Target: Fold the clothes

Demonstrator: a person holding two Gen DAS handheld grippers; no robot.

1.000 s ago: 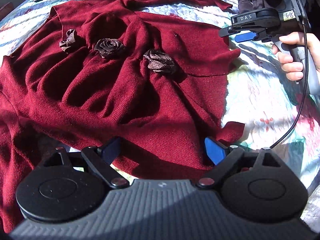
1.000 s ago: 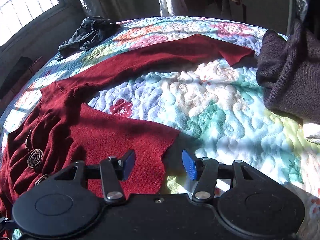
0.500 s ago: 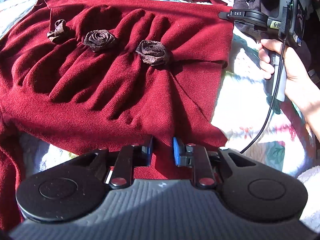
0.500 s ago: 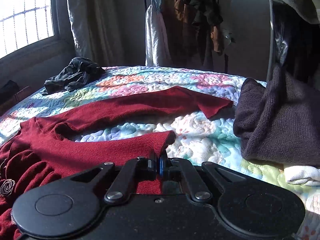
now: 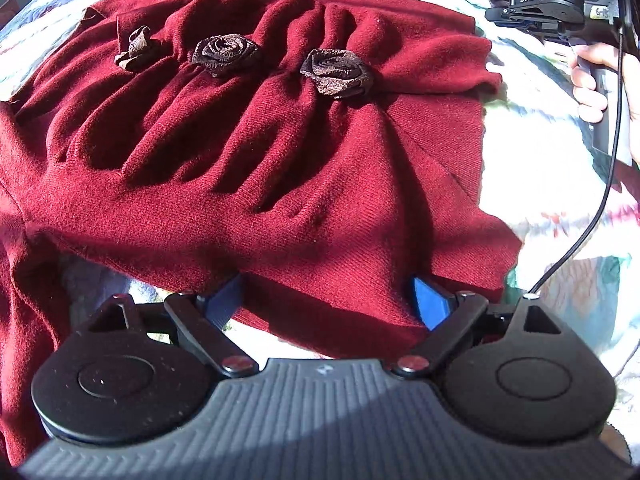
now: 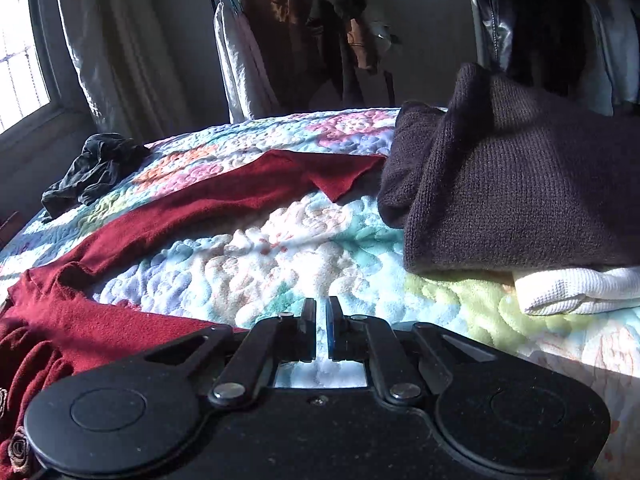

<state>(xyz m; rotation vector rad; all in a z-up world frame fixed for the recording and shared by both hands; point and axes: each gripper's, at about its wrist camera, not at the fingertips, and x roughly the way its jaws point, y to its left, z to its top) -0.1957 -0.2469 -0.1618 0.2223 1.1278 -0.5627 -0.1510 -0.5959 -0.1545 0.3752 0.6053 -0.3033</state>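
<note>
A dark red knit top [image 5: 256, 160] with three brown fabric roses [image 5: 224, 54] lies spread on the floral quilt [image 5: 540, 200]. My left gripper [image 5: 326, 300] is open, its blue pads on either side of the top's near hem, which lies loose between them. My right gripper [image 6: 320, 328] is shut with a thin slit between its pads and holds nothing; the top's body [image 6: 88, 320] lies just left of it. One red sleeve [image 6: 224, 200] stretches away across the quilt [image 6: 248, 264]. The right gripper also shows in the left wrist view [image 5: 536, 6], beyond the top's right edge.
A folded dark brown knit [image 6: 520, 200] rests on a folded white garment [image 6: 576, 288] at the right. A crumpled dark garment [image 6: 92, 172] lies at the far left of the bed. Clothes hang on a rack [image 6: 304, 40] behind, and a curtained window [image 6: 24, 52] is at left.
My left gripper has opened and let go of the top's hem. My right gripper has let the top's edge slip out, shut, and moved right, clear of the cloth.
</note>
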